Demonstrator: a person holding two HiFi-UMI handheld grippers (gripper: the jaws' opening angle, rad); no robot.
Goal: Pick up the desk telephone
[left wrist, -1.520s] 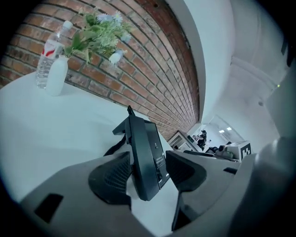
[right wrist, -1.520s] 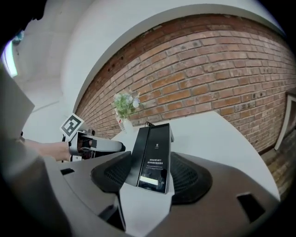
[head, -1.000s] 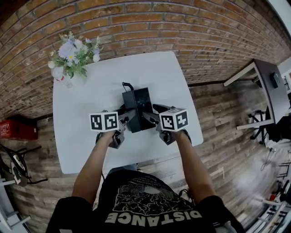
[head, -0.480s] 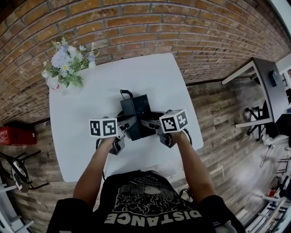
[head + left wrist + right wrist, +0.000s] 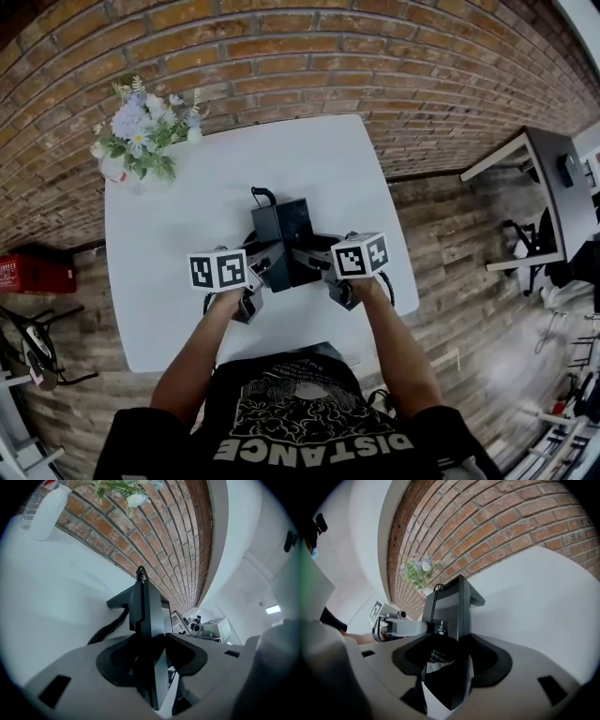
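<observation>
White table (image 5: pixel 169 234); left tool (image 5: pixel 263 265) and right tool (image 5: pixel 307 255), jaws just narrowed, pinching desk telephone (image 5: pixel 287 225).

It looks like an office or co-working room: a desk telephone (image 5: pixel 284 236) sits on a white table (image 5: pixel 178 281) at centre frame, a second dark desk (image 5: pixel 561 192) stands at the right edge, a brick wall (image 5: pixel 281 56) spans the top, and plank flooring (image 5: pixel 459 272) lies below.
</observation>
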